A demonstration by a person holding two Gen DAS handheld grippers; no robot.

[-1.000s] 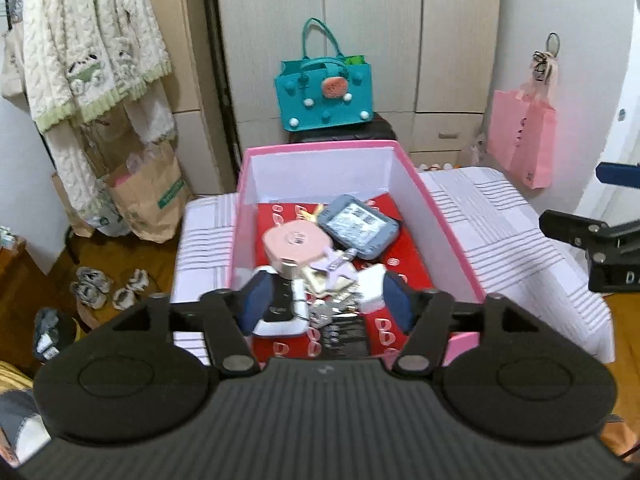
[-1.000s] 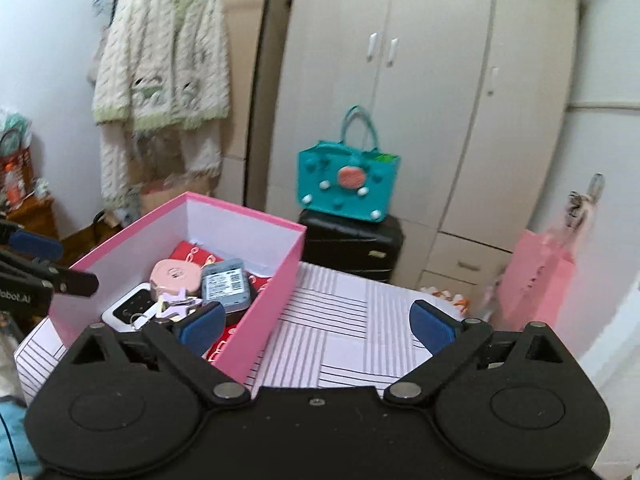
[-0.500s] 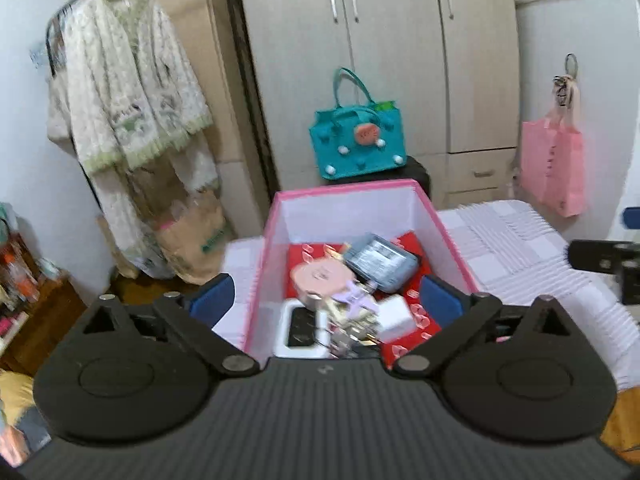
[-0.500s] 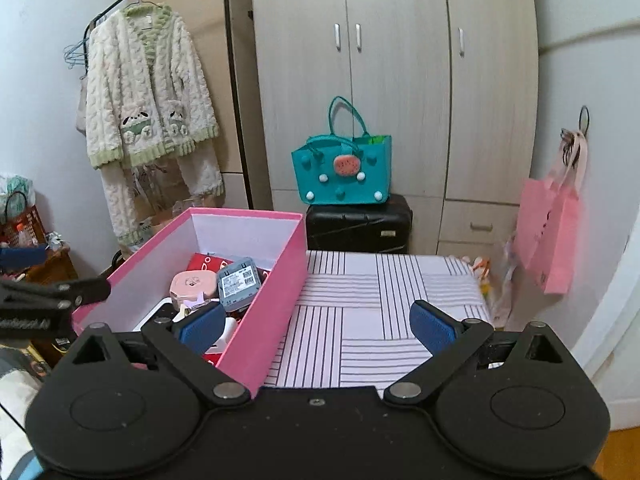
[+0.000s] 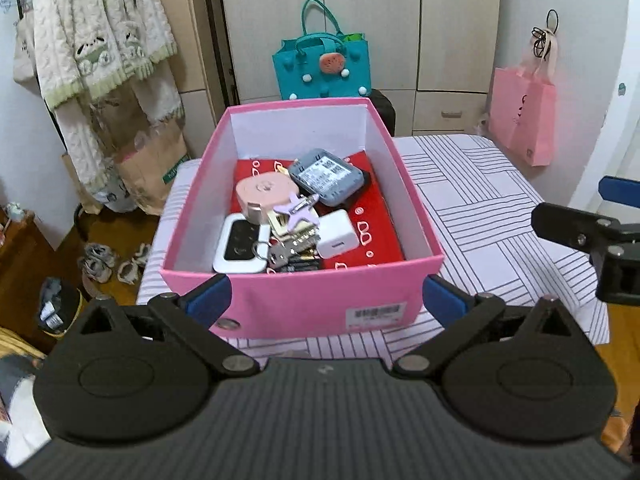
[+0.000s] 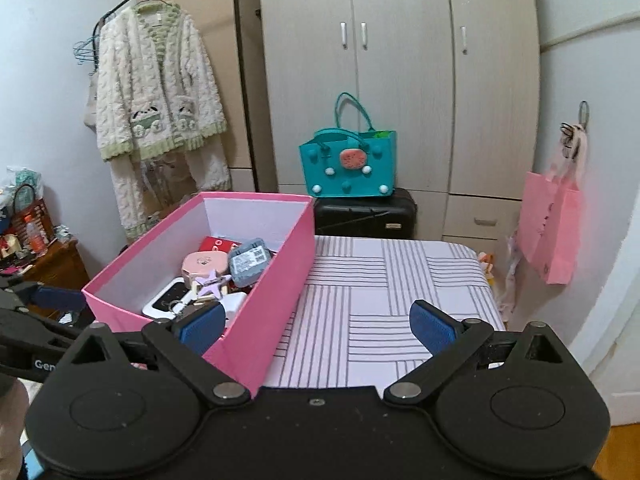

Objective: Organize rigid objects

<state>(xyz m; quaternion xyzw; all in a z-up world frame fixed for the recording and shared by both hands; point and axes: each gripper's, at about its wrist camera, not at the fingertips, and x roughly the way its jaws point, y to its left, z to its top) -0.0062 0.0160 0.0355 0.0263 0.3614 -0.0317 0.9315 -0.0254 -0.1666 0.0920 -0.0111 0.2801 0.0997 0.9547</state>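
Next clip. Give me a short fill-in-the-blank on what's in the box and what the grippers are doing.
1. The items sit inside a ____ box.
2. The purple star lies between the pink case and the ____ charger.
3. Both the left gripper and right gripper are ____ and hold nothing.
4. The tablecloth right of the box bears ____.

Missing words: pink; white; open; stripes

white letters "Gen" on the black arm of the left gripper (image 6: 24, 316), left of the right gripper's fingers (image 6: 200, 326), barcode sticker on the pink box (image 5: 376, 314) too small to read
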